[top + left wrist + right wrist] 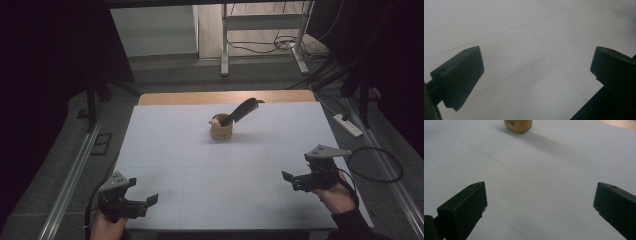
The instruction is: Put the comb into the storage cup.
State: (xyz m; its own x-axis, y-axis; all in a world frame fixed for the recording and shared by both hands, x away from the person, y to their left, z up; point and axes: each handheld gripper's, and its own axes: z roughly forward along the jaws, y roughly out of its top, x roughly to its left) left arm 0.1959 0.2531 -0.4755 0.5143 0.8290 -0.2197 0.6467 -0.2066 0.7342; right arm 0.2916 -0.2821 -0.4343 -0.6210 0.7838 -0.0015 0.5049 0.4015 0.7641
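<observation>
The worktop [200, 165] is a wooden table covered by a white sheet marked with thin grid lines; a strip of bare wood shows along its far edge. One thing stands directly on it: a small tan cup [220, 132], well ahead of both tools, farther out than either and roughly midway between them. A dark curved utensil [243, 110] leans out of the cup toward the right tool's side. In the right gripper view the cup's base [518, 125] sits far beyond the tool's jaws, casting a soft shadow on the sheet.
</observation>
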